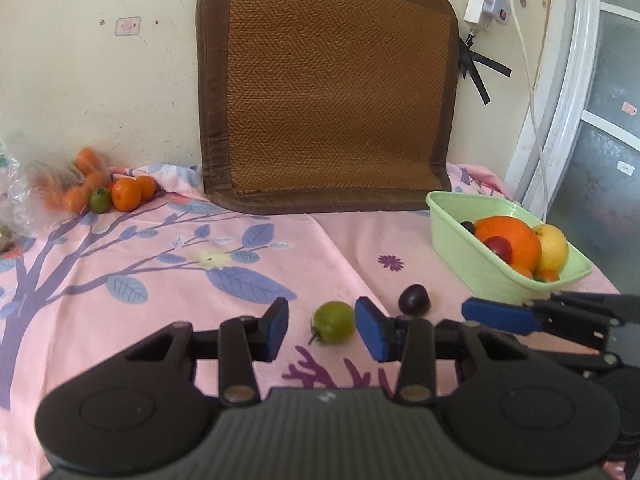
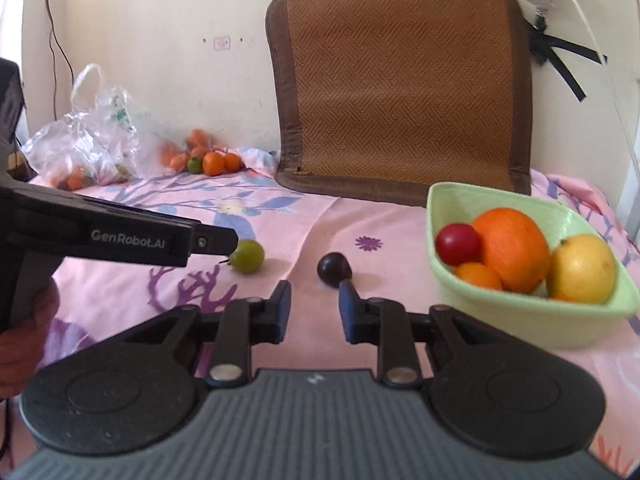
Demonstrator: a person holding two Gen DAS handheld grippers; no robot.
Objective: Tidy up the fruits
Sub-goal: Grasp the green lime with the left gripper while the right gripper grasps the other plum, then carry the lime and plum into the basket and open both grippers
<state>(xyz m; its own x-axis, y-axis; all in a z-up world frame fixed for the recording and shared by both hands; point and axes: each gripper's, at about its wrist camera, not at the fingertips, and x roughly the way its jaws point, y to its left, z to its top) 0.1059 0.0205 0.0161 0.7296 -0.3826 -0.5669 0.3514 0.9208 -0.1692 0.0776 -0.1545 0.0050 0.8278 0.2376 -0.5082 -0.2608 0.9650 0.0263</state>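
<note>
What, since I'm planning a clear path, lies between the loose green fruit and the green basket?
A dark plum, alone on the pink cloth, lies between the green fruit and the basket; the right wrist view shows it clearly.

Lighting and picture quality: bright, soft daylight, both wrist views.
Fisheye bending curves the wall mat (image 1: 328,92) and frame edges; corners vignette dark; the plastic bag (image 2: 86,142) and far oranges (image 1: 90,182) look blurred; shadows faint.
</note>
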